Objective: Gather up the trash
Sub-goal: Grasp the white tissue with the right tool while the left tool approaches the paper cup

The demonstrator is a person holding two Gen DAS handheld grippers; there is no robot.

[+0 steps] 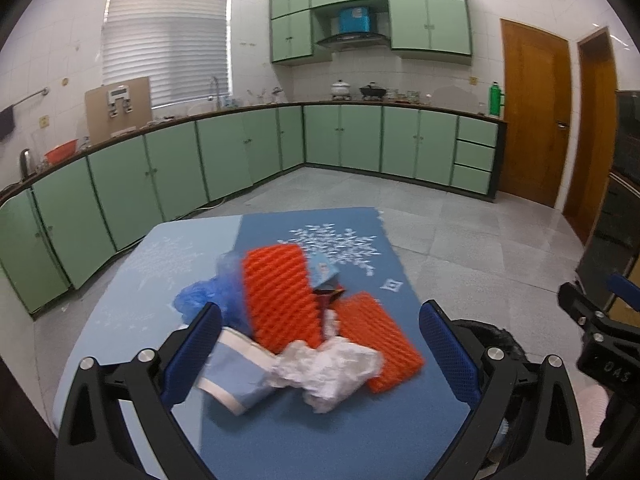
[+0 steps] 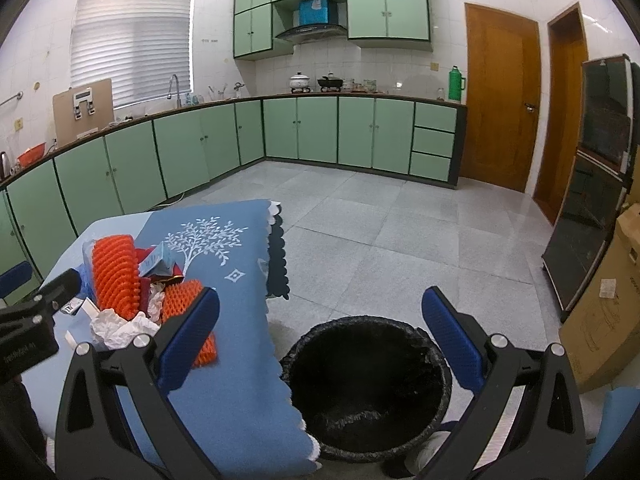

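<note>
A pile of trash lies on the blue-clothed table (image 1: 400,408): two orange foam nets (image 1: 280,296), a crumpled white tissue (image 1: 328,372), a blue plastic bag (image 1: 208,296), a pale blue paper cup (image 1: 232,376) and a small carton (image 1: 324,272). My left gripper (image 1: 320,340) is open just above and in front of the pile, jaws wide either side of it. My right gripper (image 2: 320,328) is open and empty above a black-lined trash bin (image 2: 368,384) on the floor at the table's right edge. The pile also shows in the right wrist view (image 2: 120,288).
Green kitchen cabinets (image 2: 200,144) line the far walls. A wooden door (image 2: 500,96) is at the right, with a dark glass cabinet (image 2: 592,200) and a cardboard box (image 2: 600,320) beside it. Grey tiled floor (image 2: 400,232) lies beyond the table.
</note>
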